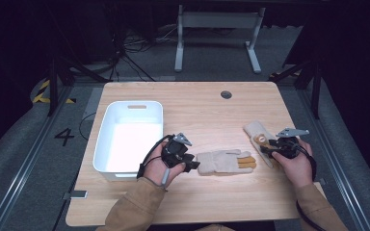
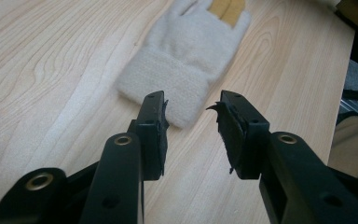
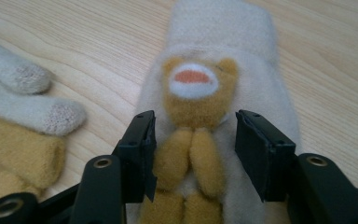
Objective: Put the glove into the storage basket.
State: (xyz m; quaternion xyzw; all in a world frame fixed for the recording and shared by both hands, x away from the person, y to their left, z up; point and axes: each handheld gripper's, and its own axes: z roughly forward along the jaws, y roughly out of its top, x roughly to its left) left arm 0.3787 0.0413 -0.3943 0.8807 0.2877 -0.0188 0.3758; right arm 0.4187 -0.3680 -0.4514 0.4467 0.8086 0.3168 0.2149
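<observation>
A cream knitted glove with yellow-brown fingers lies flat at the middle of the wooden table, cuff toward my left gripper. In the left gripper view the jaws stand apart, their tips at the corner of the glove's cuff without pressing it. A second cream glove with a brown bear face lies to the right. My right gripper hovers low over it, open, its jaws either side of the bear's brown arms. The first glove's fingertips lie to its left.
A white plastic bin stands on the table's left side, just beside the left hand. A round cable hole sits near the far edge. Bare wood runs along the far and near parts of the table.
</observation>
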